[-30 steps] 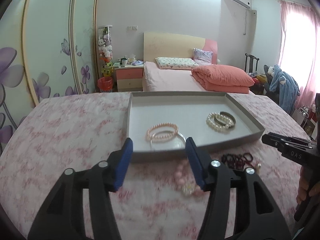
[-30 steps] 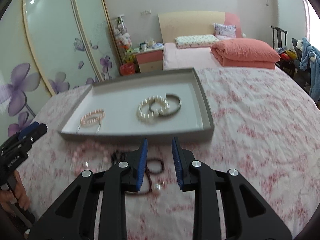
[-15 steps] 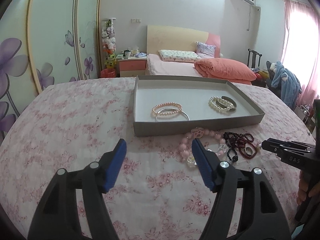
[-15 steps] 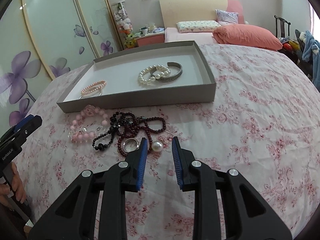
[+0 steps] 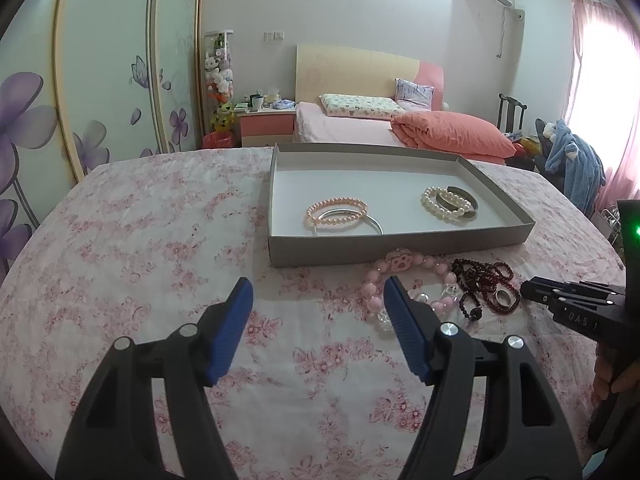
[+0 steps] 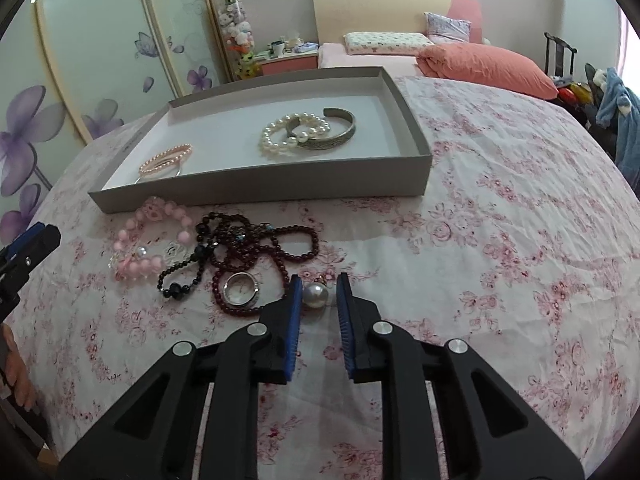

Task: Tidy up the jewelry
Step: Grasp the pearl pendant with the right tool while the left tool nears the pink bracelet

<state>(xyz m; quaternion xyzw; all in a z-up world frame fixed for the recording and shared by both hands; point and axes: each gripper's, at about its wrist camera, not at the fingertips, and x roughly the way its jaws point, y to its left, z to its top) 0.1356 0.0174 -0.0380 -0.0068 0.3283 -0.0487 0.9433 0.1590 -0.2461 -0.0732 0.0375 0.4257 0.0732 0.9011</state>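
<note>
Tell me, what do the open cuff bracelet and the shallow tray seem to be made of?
The cuff bracelet looks like metal, perhaps aged silver or brass: a dull grey-bronze sheen, a patterned band and a rigid open gap. The tray looks like matte grey cardboard with a white lining: thin, straight folded walls without gloss. Neither can be confirmed by sight alone.

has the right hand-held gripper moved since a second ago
Yes. The right hand-held gripper pulled back from the grey tray and now brackets the pearl, jaws closing.
</note>
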